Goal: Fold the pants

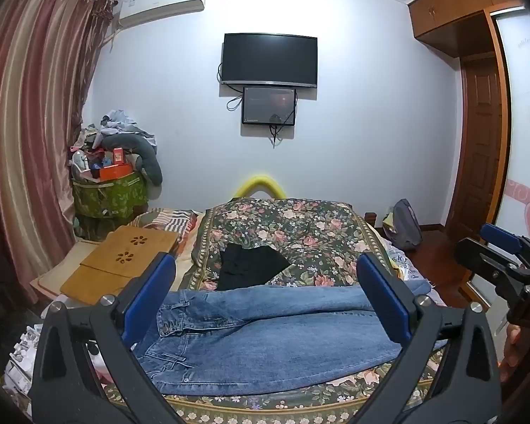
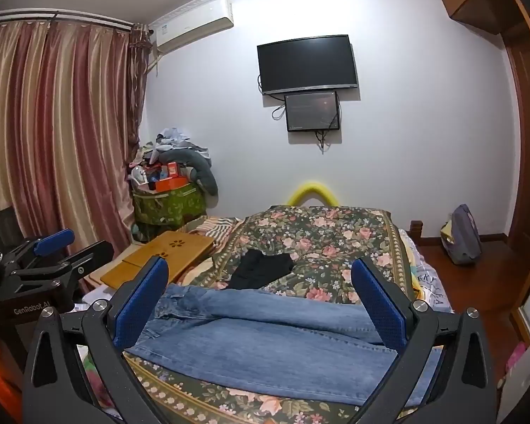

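Observation:
Blue jeans point(image 1: 265, 339) lie flat across the near end of a bed with a floral cover point(image 1: 300, 233), waistband to the left, legs running right. My left gripper point(image 1: 265, 279) hovers above them, open wide, nothing between its blue pads point(image 1: 152, 293). In the right wrist view the jeans point(image 2: 272, 346) stretch across the same cover point(image 2: 321, 233), and my right gripper point(image 2: 259, 282) is open above them, empty. Each gripper shows at the edge of the other's view: the right gripper point(image 1: 501, 247) at the far right, the left gripper point(image 2: 53, 243) at the far left.
A black garment point(image 1: 247, 265) lies on the bed beyond the jeans. Wooden boards point(image 1: 123, 261) rest at the bed's left side. A cluttered green bin point(image 1: 109, 194) stands by the curtain. A backpack point(image 1: 406, 222) sits on the floor at right, near a wardrobe point(image 1: 477, 123).

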A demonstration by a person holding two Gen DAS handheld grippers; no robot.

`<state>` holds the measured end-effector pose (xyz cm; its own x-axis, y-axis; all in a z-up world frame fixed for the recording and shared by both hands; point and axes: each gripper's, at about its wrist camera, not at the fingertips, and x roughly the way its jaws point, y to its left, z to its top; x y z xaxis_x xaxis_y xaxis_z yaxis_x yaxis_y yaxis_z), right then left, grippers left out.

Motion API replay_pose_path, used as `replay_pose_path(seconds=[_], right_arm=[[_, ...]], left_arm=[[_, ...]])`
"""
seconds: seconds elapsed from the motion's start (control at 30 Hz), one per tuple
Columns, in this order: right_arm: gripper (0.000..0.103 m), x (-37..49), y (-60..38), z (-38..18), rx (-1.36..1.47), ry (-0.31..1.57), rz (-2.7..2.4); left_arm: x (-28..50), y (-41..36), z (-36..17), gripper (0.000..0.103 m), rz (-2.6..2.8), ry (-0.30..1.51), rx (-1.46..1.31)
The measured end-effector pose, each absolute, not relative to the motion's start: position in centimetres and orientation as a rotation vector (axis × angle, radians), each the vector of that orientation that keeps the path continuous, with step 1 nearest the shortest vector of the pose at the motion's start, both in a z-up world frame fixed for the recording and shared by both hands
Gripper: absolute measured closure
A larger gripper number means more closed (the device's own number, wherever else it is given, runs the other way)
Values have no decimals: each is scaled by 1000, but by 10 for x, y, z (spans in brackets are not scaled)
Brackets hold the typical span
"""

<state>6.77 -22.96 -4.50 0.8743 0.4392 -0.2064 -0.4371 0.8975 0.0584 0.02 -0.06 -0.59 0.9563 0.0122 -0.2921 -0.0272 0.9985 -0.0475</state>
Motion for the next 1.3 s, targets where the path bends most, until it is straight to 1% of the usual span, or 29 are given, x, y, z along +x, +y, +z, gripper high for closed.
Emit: replay_pose_path(seconds=[0.27,1.3], right_arm=[[0,65,-233,-41,1,216,447],[0,65,-234,-40,3,222,446]], left_arm=[[7,-1,-11,0,21,307,-51],[12,0,-4,0,20,313,-52]])
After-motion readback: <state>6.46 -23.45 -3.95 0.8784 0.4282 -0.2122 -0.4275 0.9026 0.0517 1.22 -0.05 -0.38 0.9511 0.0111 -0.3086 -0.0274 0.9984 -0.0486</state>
